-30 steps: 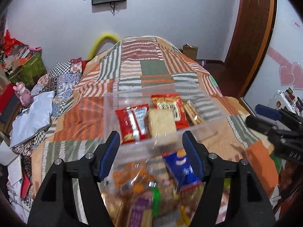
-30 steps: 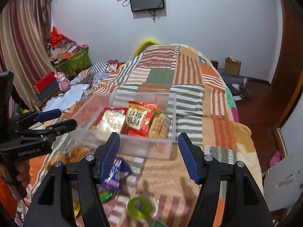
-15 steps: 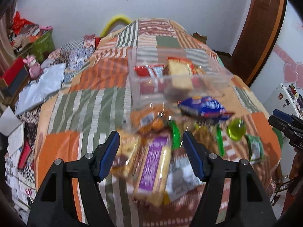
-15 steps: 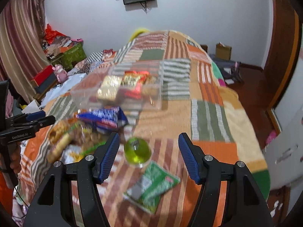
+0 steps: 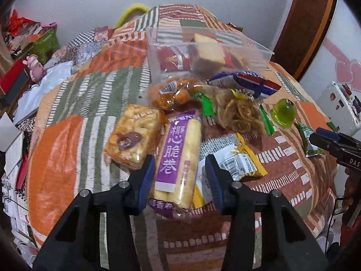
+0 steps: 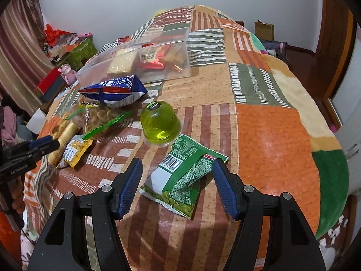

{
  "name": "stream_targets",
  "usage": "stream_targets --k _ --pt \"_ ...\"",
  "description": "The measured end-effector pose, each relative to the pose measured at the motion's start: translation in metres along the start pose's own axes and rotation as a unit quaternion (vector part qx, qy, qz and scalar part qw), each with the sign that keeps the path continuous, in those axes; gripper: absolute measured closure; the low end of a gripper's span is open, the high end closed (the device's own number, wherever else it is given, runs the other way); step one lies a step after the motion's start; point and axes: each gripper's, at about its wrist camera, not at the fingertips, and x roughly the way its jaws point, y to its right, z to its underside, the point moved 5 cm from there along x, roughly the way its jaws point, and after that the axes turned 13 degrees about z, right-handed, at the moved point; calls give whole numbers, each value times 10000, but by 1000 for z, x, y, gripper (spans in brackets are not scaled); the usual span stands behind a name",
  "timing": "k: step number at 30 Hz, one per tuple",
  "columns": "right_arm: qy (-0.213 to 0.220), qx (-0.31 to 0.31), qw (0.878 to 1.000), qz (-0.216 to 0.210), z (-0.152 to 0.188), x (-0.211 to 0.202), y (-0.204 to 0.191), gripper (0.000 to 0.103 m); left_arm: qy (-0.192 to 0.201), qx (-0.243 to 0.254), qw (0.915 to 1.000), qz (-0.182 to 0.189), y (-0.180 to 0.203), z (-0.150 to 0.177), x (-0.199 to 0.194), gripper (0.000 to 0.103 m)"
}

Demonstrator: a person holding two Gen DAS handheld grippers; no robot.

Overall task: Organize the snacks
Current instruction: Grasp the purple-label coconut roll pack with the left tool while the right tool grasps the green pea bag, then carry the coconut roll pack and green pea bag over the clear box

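**A:** Left wrist view first: what sits ahead of the left hand-held gripper [image 5: 180, 178]?

**B:** Its jaws stand apart, holding nothing. The purple roll packet [image 5: 178, 158] lies between the fingertips on the bed [image 5: 67, 158], long axis running straight away from the gripper toward the clear bin [image 5: 153, 52]. An orange cracker pack [image 5: 133, 137] lies just left of the packet, a yellow-edged pack [image 5: 234, 158] just right. The bin, already holding some snacks, sits well beyond it.

**A:** So the fingers would close across the packet's narrow width?

**B:** I judge so; only a short drop seems needed.

**A:** Right wrist view?

**B:** The right hand-held gripper [image 6: 178, 185] is also spread wide and empty. The green pea bag [image 6: 182, 180] lies between its fingertips, long axis slanting from near-left to far-right. The green jelly cup [image 6: 160, 122] sits just beyond the bag, a blue bag [image 6: 112, 90] further on toward the bin [image 6: 180, 52].

**A:** Which hand for which?

**B:** Each gripper is nearest its own item.
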Motion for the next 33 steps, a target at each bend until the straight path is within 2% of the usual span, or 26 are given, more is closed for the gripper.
stream_targets --k 15,16,20,25,33 --pt "-138 47 9998 97 5 16 3 41 -50 -319 9995 42 -21 -6 27 57" --pt "-136 51 9999 92 5 16 3 42 -40 -336 9994 58 -21 -7 27 57" --pt "-74 96 9998 131 5 13 7 59 -6 -384 9992 97 -24 -7 27 57" --pt "-33 231 9997 -24 3 5 14 64 22 -363 9993 90 -19 -6 22 58" --pt "300 256 9992 -82 -17 -17 13 65 432 -250 9987 120 -6 -21 -9 60"
